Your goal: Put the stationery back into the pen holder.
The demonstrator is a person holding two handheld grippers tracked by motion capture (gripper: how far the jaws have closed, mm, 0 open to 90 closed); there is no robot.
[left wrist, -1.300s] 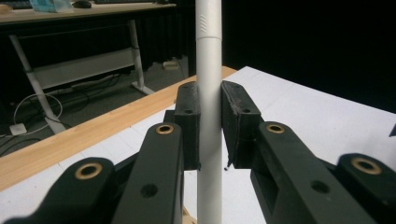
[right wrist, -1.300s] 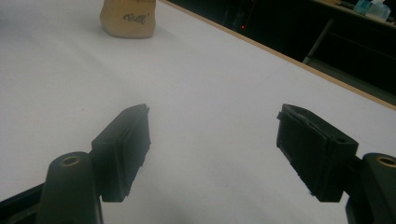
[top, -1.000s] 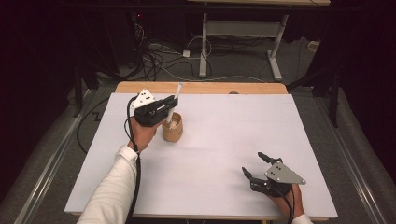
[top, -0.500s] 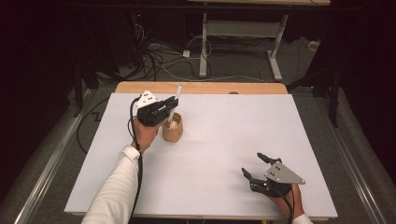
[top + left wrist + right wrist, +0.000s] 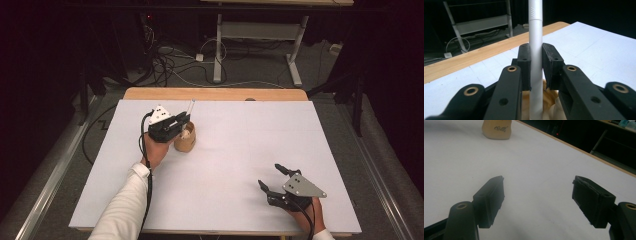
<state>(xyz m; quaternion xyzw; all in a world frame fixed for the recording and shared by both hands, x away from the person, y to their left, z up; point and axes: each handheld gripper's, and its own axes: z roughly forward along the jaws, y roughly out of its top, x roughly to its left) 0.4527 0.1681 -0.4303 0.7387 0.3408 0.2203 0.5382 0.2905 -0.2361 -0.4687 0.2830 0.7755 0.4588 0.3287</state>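
Nearest the person, the right gripper (image 5: 274,179) rests on the white table (image 5: 240,150) at its right front, jaws spread wide with nothing between them. Farther off, the left gripper (image 5: 536,60) pinches a white pen (image 5: 535,37), upright between its pads, whose lower end dips into the tan cup (image 5: 184,140) standing left of the table's centre.

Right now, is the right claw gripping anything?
No, in the right gripper view the right claw stands wide open over bare white table, nothing between its jaws.
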